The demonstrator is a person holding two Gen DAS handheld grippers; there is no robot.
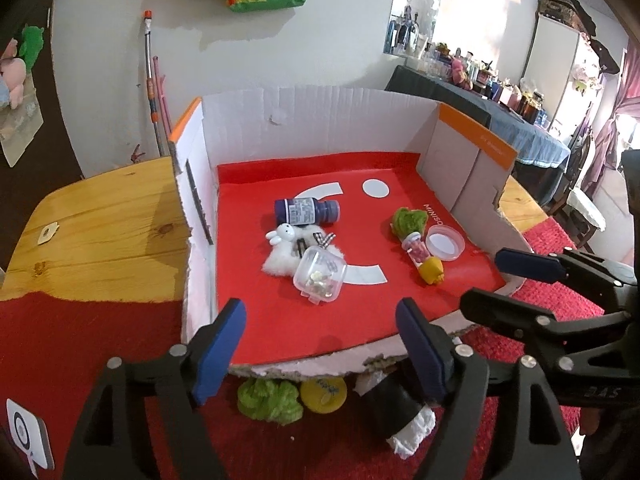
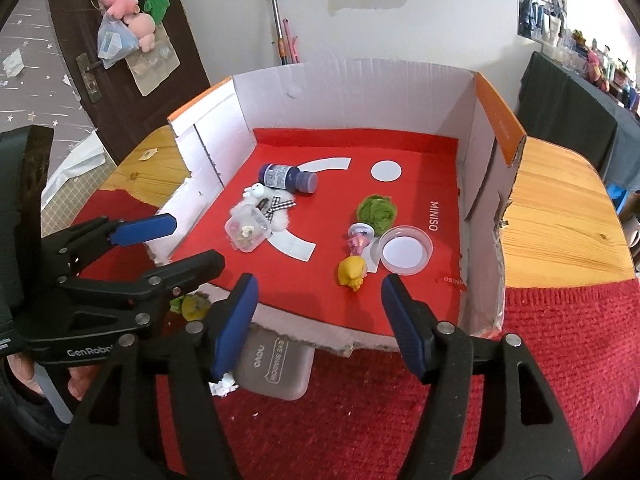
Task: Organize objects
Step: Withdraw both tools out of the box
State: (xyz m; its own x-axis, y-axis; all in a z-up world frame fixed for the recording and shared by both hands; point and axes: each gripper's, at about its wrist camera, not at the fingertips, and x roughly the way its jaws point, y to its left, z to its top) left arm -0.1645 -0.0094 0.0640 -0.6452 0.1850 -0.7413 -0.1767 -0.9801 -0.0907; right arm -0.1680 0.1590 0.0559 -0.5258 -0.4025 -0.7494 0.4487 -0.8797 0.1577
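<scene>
An open cardboard box (image 1: 320, 116) with a red floor holds a dark blue bottle (image 1: 306, 210) lying on its side, a white plush bunny (image 1: 282, 254), a clear plastic case (image 1: 319, 276), a green fuzzy ball (image 1: 409, 220), a small pink-filled vial (image 1: 416, 249), a yellow toy (image 1: 431, 270) and a clear round lid (image 1: 445, 243). My left gripper (image 1: 320, 344) is open and empty at the box's near edge. My right gripper (image 2: 316, 320) is open and empty, also at the near edge. On the red mat below lie a green fuzzy ball (image 1: 270, 400), a yellow cap (image 1: 323, 394) and a black-and-white roll (image 1: 400, 412).
The box (image 2: 360, 92) stands on a wooden table (image 1: 100, 232) partly covered by a red mat (image 2: 400, 420). A grey eye-shadow case (image 2: 276, 364) lies on the mat before the box. Behind are a white wall, a door and a cluttered side table.
</scene>
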